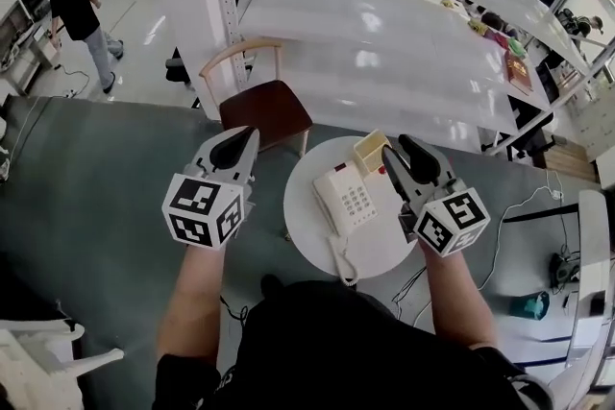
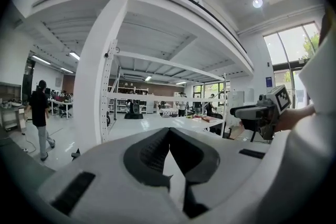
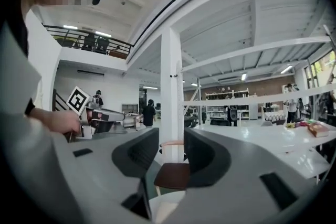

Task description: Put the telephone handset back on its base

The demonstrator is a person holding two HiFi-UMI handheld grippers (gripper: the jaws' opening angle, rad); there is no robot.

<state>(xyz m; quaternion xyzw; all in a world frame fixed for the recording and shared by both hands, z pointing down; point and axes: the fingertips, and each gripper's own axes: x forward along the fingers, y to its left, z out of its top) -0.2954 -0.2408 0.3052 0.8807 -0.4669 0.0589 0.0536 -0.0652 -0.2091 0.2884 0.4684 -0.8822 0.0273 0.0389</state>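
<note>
On the table (image 1: 304, 214), handset (image 1: 326, 203) seemingly on base (image 1: 356, 197); left gripper (image 2: 169, 130) closed, right gripper (image 3: 171, 136) slightly parted, both empty; could snag cord (image 1: 343, 264) if lowered

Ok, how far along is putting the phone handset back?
Done, it seems: the handset lies on the telephone base on the round table. Nothing in hand: left gripper shut and empty, right gripper open and empty, both above the table. Nothing looks left.

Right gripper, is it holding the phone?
No, the right gripper has its jaws apart with nothing between them, and the telephone lies on the round white table.
</note>
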